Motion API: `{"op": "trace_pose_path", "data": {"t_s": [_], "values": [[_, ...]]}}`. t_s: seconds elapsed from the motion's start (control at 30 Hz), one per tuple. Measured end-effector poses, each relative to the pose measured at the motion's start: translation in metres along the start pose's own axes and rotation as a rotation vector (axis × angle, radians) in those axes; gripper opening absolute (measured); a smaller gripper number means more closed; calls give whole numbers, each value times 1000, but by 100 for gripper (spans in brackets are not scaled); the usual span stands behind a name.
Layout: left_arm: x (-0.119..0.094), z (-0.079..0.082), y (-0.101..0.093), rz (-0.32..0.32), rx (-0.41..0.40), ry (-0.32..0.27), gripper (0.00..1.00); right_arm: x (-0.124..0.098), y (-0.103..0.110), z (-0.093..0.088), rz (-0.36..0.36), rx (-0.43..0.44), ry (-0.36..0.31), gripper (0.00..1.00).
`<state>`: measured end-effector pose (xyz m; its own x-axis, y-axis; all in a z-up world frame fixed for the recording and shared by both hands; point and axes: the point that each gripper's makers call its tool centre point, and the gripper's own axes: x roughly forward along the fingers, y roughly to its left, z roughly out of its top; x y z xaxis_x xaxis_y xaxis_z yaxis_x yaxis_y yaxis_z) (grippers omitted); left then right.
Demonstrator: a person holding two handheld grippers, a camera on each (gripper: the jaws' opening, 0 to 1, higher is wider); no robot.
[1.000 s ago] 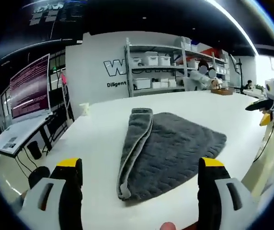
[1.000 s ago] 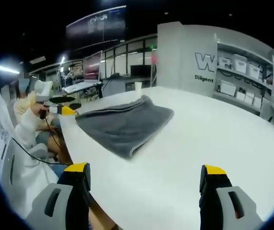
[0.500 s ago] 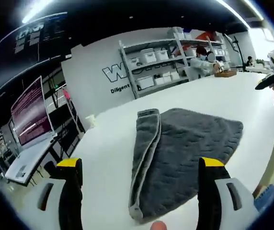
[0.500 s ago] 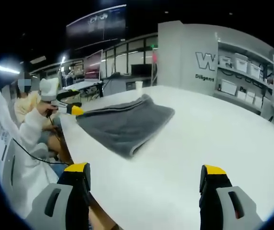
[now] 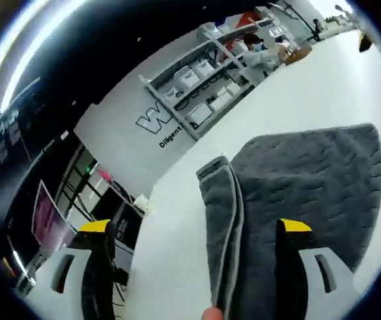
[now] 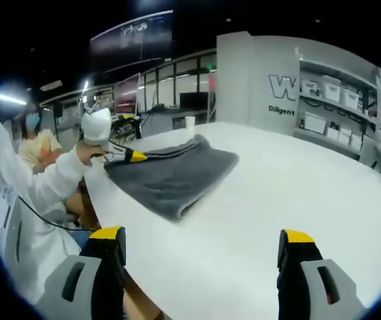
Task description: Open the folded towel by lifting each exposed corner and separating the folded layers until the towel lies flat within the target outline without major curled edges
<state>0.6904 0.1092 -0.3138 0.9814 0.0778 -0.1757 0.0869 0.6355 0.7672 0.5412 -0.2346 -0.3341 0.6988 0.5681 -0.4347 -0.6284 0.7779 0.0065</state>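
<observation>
Left gripper view: left claw (image 5: 194,267) spread wide, nothing pinched, towel (image 5: 297,193) directly ahead and partly between the jaws, folded edge stack running from just inside the left jaw forward. Still folded, lying on white table (image 5: 177,220); no outline visible from here. Right gripper view: right claw (image 6: 200,267) also spread, empty, well back from towel (image 6: 174,175), which sits ahead and to the left of it on table (image 6: 297,200); left claw (image 6: 132,155) there at towel's near-left edge, held by a gloved hand (image 6: 97,127). Contact with cloth: cannot tell. Step in hand, likely: grab top-layer corner at folded edge. To do well: come in low along the table, catch top layer only, not whole stack; close fully before lifting; peel up and away from the fold, not straight up. Bring right claw in to pin the lower layer, else whole towel drags. Risk: grabbing both layers, or bunching edge.
</observation>
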Motion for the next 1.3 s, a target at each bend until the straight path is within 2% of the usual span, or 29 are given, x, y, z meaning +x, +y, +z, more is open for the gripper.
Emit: {"op": "trace_pose_path", "data": {"t_s": [0.17,0.23,0.3,0.5,0.63,0.7,0.73,0.83,1.0,1.1,1.17,1.23,1.3], "values": [[24,20,-13,17,50,-48,97,-1,0,-2,-4,-2,3,95],[39,26,-16,49,129,-65,95,-3,-1,-2,-4,2,-2,95],[50,21,-23,47,175,-40,91,-4,-2,-2,-6,4,-5,95],[70,15,-40,10,174,-15,87,-7,-4,-2,-12,10,-16,94],[78,16,-46,21,222,-26,81,-7,-4,-3,-13,12,-13,94],[79,16,-40,62,268,-3,70,-7,-3,-3,-11,9,-13,94],[80,15,-41,66,281,3,61,-7,-3,-3,-9,8,-14,94],[81,15,-46,55,290,1,44,-8,-3,-2,-6,9,-21,94],[85,10,-63,-5,337,5,32,-8,-5,-3,-12,12,-14,94],[84,6,-69,-34,349,14,18,-8,-4,-3,-11,12,-17,94],[86,4,-71,-58,336,20,7,-9,-3,-2,-8,9,-20,94],[86,1,-71,-80,302,26,5,-8,-3,-2,-8,7,-19,94],[86,-1,-70,-112,220,31,5,-8,-3,-3,-6,7,-17,94]]}}
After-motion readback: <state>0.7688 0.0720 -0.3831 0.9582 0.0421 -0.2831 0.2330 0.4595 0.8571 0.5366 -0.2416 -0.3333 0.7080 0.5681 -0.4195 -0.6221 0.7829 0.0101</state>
